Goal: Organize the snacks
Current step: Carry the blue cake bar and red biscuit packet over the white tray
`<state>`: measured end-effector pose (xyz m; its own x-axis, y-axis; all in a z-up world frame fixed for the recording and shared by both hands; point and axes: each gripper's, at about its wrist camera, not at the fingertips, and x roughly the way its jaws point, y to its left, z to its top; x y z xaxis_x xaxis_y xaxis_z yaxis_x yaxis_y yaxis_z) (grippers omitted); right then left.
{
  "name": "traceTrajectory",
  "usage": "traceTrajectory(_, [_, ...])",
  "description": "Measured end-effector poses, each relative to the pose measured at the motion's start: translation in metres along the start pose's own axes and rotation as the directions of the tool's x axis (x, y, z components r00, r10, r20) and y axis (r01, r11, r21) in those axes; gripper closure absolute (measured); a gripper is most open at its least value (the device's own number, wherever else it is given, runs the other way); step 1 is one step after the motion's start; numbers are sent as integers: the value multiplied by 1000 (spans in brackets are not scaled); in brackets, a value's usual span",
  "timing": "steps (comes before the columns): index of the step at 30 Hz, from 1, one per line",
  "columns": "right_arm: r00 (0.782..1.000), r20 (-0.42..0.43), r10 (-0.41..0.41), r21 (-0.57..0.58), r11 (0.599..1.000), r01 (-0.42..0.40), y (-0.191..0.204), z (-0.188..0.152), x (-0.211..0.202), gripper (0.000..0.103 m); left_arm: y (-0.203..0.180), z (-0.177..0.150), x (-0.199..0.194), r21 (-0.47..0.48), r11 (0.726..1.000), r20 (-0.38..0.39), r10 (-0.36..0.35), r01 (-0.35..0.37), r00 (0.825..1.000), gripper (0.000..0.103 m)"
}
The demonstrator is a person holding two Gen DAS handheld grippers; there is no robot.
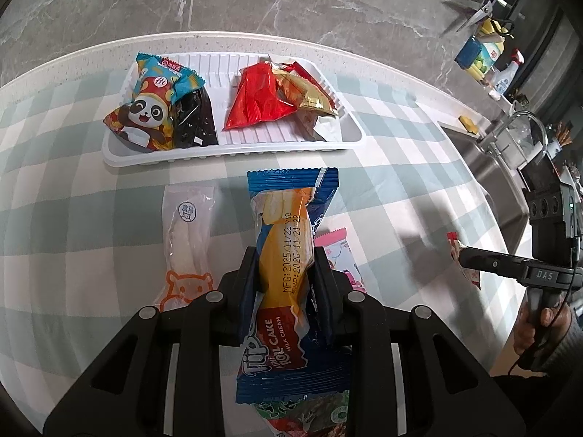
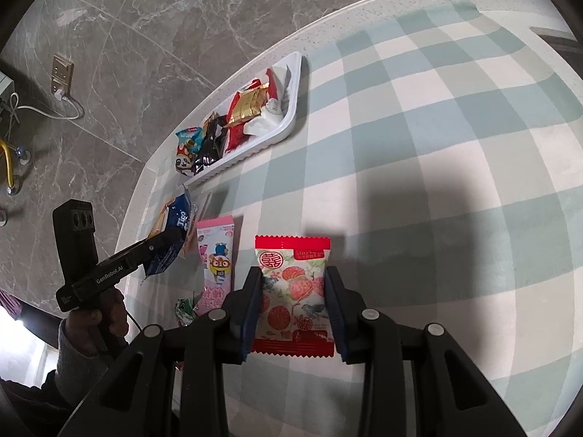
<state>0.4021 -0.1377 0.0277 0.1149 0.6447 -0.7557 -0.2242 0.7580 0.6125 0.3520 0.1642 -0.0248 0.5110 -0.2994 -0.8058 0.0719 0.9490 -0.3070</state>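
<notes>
At the bottom centre of the left wrist view, the left gripper [image 1: 286, 273] was clamped on a blue and orange roll cake packet [image 1: 288, 255], a crinkled film pillow pack with serrated ends, its long axis running up the frame between the two dark pads. At the bottom centre of the right wrist view, the right gripper [image 2: 293, 291] was clamped by its sides on a flat, square red and white candy packet [image 2: 293, 293] printed with round fruit.

Just left of the roll cake in the left view lay a translucent white packet [image 1: 187, 235] with an orange bear outline; to its right, partly hidden by the gripper, lay a pink packet [image 1: 339, 255]. All rested on a soft checked cloth [image 1: 73, 200] of pale green and white squares covering a rounded, light speckled table.

In the upper middle of the left view stood a white ribbed plastic tray [image 1: 233, 145], oblong with rounded corners, holding a panda-print packet [image 1: 153, 105], a glossy black packet [image 1: 195, 116], a red foil packet [image 1: 260, 98] and a gold foil packet [image 1: 304, 94].

Beyond the table ran a grey veined stone floor [image 1: 255, 0]. At the upper right, scissors [image 1: 477, 11] and bottles sat on a counter.
</notes>
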Motion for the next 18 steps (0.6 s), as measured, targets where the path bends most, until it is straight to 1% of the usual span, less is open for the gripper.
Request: traceTrajectory(18, [999, 13, 52, 2, 999, -52, 14, 20, 7, 66, 2, 14, -3, -7, 1000, 19, 0, 0, 1000, 77])
